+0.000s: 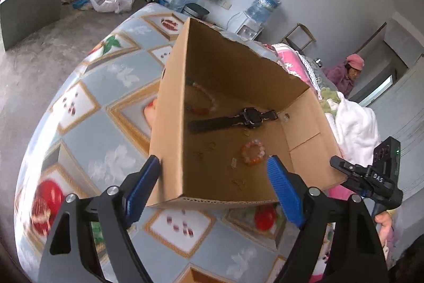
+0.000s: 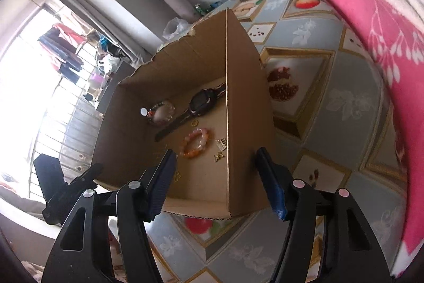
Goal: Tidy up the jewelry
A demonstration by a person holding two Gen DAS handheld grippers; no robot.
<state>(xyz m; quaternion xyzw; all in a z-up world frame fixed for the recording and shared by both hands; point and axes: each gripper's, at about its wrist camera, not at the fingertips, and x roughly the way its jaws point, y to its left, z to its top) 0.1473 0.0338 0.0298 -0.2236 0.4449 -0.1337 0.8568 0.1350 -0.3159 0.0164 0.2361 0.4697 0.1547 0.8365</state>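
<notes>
An open cardboard box stands on the fruit-patterned tablecloth. On its floor lie a black watch, an orange bead bracelet, a second bracelet and small gold charms. My left gripper is open, its fingers astride the box's near left corner, gripping nothing. My right gripper is open too, astride the near right wall. Each gripper shows at the edge of the other's view.
A pink flowered blanket and a white towel lie along the table's right side. A person in a pink hat sits at the back right. A water dispenser and bags stand by the far wall.
</notes>
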